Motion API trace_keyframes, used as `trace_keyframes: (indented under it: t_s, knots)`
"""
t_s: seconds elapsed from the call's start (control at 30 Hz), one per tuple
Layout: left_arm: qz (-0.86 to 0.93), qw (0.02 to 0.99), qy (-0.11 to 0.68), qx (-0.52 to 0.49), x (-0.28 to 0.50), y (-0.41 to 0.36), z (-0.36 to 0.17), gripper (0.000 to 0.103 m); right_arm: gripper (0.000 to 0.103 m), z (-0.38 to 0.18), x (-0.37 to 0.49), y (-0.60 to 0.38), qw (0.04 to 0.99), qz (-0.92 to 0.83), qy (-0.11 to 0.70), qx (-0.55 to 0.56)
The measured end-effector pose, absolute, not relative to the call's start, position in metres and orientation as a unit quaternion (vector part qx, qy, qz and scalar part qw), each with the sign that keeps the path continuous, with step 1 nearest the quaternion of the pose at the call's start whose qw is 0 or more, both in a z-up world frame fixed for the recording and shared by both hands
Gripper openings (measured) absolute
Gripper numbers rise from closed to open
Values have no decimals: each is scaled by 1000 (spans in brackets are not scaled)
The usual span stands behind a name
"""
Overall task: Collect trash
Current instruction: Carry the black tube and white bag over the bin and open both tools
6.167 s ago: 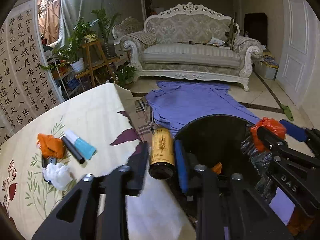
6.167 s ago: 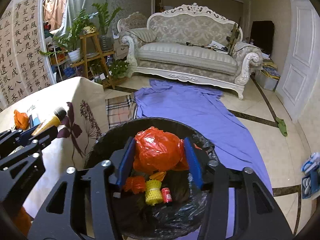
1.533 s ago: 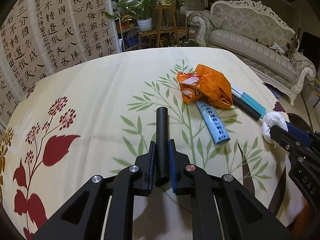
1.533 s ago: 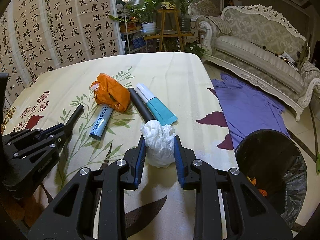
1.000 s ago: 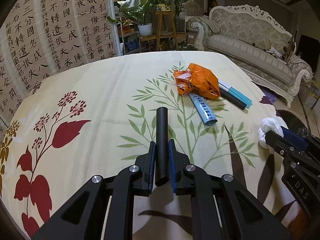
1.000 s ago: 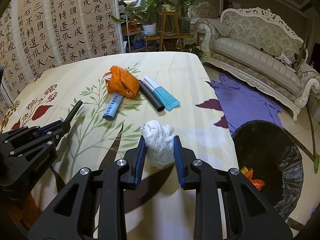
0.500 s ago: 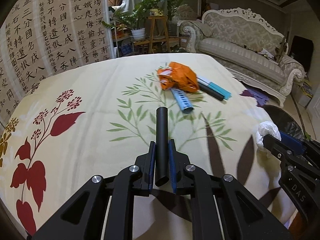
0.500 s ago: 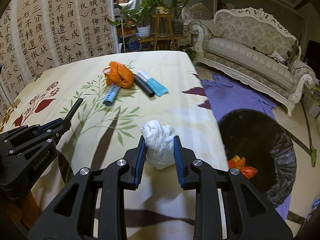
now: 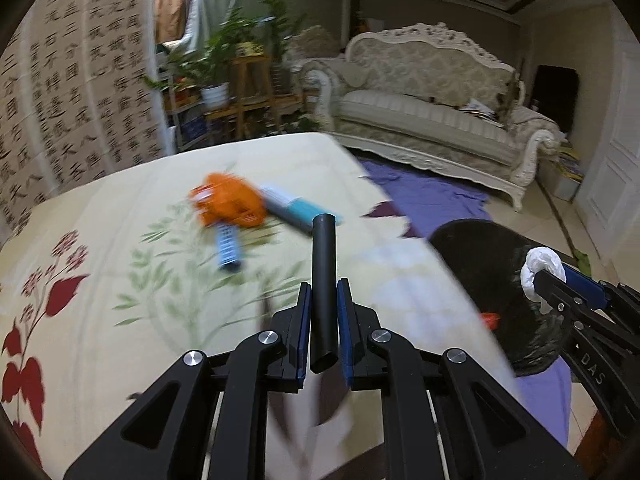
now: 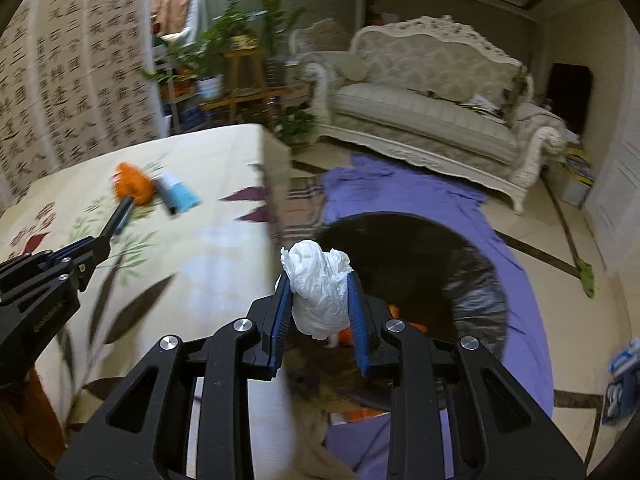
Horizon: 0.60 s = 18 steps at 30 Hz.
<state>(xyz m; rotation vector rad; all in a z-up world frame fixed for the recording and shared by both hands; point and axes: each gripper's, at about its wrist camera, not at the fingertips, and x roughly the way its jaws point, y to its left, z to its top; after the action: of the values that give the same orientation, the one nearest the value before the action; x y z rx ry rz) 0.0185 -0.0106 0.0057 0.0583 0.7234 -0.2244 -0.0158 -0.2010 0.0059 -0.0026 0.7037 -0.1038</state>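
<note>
Left gripper (image 9: 323,320): clenched on a black tube (image 9: 323,280), which stands out ahead of the blue pads over the table edge.
Right gripper (image 10: 320,312): clamped on a crumpled white tissue wad (image 10: 318,288), held above the near rim of the trash bin (image 10: 480,280).
Calligraphy screen (image 9: 72,92): far left, behind the table.
Table (image 9: 120,280): covered by a cream cloth printed with red flowers and green leaves; its right edge lies just beside the bin.
Orange bag (image 9: 228,204): crumpled on the cloth, blurred, touching a blue tube (image 9: 229,250) that pokes out beneath it.
Teal-and-white packet (image 9: 296,208): just right of the orange bag, with a dark stick (image 10: 165,196) lying against it.
Plants on wooden stands (image 9: 240,80): behind the table, left of the sofa.
Trash bin: black-lined, standing on the floor right of the table; orange scraps (image 10: 404,324) show inside.
Purple cloth (image 10: 420,200): spread on the tiled floor, under and around the bin, reaching toward the sofa.
Sofa (image 10: 432,112): ornate, pale, along the back wall with items on its seat.
White door (image 9: 616,176): far right.
</note>
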Motion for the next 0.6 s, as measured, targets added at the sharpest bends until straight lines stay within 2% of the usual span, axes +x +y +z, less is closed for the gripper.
trace_keyframes:
  t_s: [0.27, 0.53, 0.6]
  knots:
    - [-148, 929, 333, 55, 32, -77, 9, 14, 27, 6, -1, -250, 941, -89, 325, 20]
    - [-167, 917, 353, 79, 57, -126, -2, 14, 27, -7, 19, -285, 936, -102, 333, 41]
    - [-167, 913, 362, 91, 61, -137, -7, 14, 31, -11, 23, -292, 935, -107, 334, 46]
